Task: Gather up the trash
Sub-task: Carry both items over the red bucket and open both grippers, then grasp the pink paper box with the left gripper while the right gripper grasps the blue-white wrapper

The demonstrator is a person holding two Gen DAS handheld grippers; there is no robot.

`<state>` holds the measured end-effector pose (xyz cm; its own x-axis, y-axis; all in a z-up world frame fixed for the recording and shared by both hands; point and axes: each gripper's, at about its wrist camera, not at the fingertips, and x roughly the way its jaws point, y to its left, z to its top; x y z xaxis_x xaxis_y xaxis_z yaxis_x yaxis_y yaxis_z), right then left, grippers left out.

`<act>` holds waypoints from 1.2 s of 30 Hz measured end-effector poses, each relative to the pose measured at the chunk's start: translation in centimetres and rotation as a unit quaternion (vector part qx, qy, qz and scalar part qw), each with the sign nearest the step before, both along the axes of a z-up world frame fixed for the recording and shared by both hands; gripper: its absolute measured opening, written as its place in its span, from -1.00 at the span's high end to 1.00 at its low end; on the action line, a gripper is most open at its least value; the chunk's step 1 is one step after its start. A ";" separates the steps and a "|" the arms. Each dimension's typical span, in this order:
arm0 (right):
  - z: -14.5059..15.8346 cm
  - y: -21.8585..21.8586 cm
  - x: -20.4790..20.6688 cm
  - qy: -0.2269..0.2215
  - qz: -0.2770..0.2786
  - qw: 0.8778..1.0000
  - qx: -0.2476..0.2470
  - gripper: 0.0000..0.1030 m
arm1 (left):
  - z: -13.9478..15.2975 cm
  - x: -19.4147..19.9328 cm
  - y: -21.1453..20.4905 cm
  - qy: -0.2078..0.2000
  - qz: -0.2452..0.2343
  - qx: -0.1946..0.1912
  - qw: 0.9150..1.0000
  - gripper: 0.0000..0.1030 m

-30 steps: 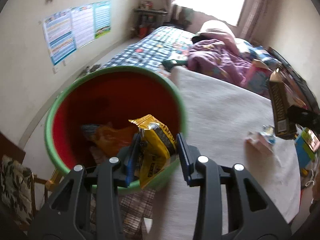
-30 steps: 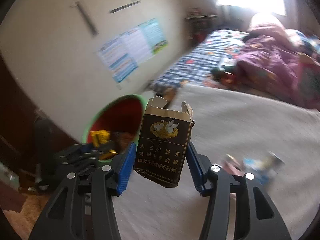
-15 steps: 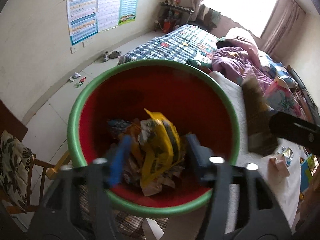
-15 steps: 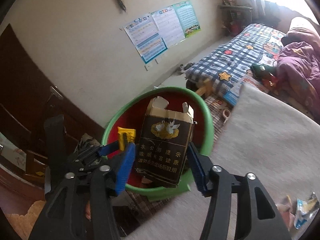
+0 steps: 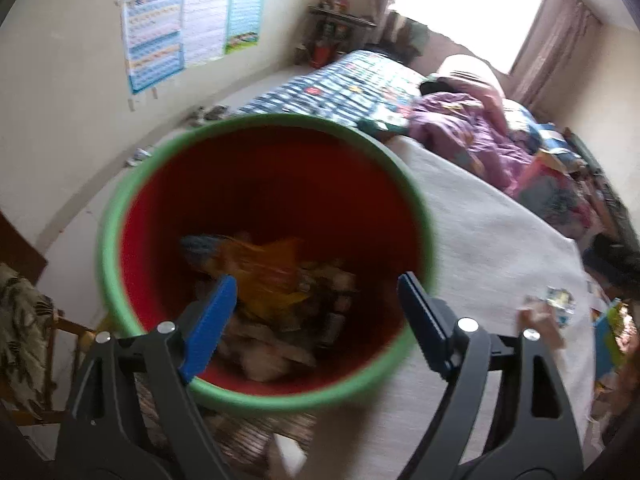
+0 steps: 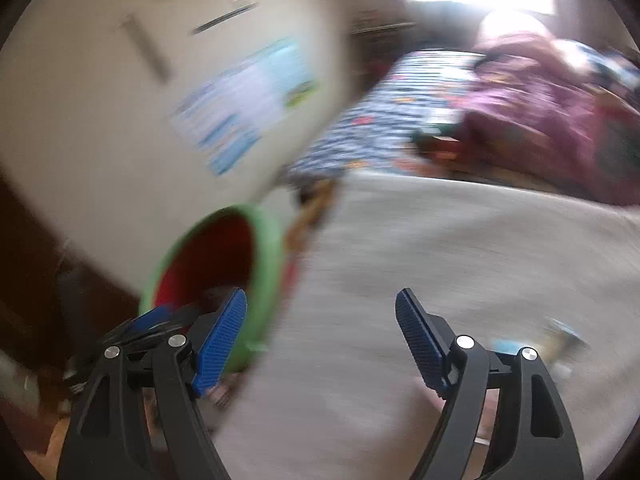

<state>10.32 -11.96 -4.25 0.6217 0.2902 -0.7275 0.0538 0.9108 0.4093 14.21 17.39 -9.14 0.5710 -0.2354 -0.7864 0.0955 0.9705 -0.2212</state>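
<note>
A bin with a green rim and red inside stands by the table's edge. Several wrappers lie in it, among them an orange-yellow bag. My left gripper is open and empty, hovering over the bin's near side. In the right wrist view the bin is at lower left. My right gripper is open and empty, over the grey tablecloth just right of the bin. Small wrappers lie on the cloth at right; they show blurred in the right wrist view.
A bed with a checked blue cover and a purple blanket lies behind the table. Posters hang on the left wall. A wooden chair stands at lower left. Coloured boxes sit at the table's right edge.
My left gripper let go of the yellow wrapper into the bin and opened wide. My right gripper released the dark cigarette box, opened, and swung right away from the bin.
</note>
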 end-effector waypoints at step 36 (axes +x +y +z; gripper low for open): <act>-6.2 -14.2 -11.1 0.066 -0.060 0.995 0.041 0.40 | -3.9 -3.7 -23.3 0.105 -0.120 -0.091 0.983 -0.60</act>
<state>-0.73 -26.20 -10.42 0.5563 0.2810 -0.7820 0.2192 0.8581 0.4643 10.55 -5.96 -13.06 0.3108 -0.4919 -0.8133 0.2506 0.8678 -0.4291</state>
